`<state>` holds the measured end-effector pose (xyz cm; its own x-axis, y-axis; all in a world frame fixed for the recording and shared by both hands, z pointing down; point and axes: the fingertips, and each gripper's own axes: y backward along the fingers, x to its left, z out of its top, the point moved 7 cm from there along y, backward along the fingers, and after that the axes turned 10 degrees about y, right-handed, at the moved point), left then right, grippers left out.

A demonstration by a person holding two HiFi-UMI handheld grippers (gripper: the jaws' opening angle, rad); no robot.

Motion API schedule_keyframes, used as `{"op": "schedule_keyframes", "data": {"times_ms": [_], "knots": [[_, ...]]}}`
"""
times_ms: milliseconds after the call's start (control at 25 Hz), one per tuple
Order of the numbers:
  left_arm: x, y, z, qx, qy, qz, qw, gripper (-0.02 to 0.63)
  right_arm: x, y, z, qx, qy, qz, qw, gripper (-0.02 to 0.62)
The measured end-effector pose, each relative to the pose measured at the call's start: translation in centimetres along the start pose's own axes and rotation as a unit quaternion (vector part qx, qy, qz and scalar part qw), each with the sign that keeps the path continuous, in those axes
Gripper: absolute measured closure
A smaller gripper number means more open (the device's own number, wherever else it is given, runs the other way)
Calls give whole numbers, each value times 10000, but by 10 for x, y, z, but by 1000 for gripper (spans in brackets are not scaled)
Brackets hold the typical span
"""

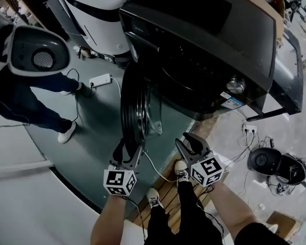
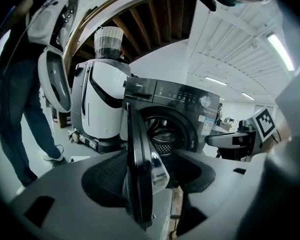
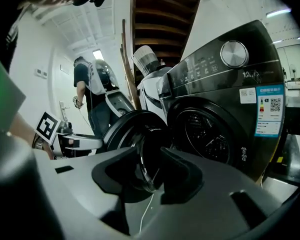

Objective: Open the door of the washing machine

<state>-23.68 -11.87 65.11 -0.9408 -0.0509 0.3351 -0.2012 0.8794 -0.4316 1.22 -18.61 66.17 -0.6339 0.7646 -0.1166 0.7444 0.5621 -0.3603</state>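
Note:
The black front-loading washing machine (image 1: 209,60) (image 2: 182,109) (image 3: 225,109) stands with its round door (image 1: 135,103) (image 2: 140,184) (image 3: 122,129) swung far out to the left, so the drum mouth shows. My left gripper (image 1: 131,149) (image 2: 150,171) straddles the door's lower free edge. Its jaws are spread wide, the rim sits between them, and a gap shows on the glass side. My right gripper (image 1: 189,143) (image 3: 152,176) hovers to the right of the door, in front of the machine. It is open and holds nothing.
A white machine (image 1: 102,14) stands left of the washer. A person's legs (image 1: 25,103) and a grey shell (image 1: 38,52) are at far left. A power strip (image 1: 100,79) and a cable lie on the floor. A wooden pallet (image 1: 168,193) is underfoot, with gear (image 1: 268,162) at right.

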Motion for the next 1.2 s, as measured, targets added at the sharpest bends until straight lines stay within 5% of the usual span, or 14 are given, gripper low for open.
{"op": "schedule_keyframes", "data": {"times_ms": [760, 1200], "knots": [[68, 19, 13, 131, -289, 251, 9992, 333, 22, -27, 28, -200, 160, -297, 9992, 443], [64, 46, 25, 20, -384, 389, 9985, 333, 36, -11, 48, -277, 238, -320, 9988, 445]]}}
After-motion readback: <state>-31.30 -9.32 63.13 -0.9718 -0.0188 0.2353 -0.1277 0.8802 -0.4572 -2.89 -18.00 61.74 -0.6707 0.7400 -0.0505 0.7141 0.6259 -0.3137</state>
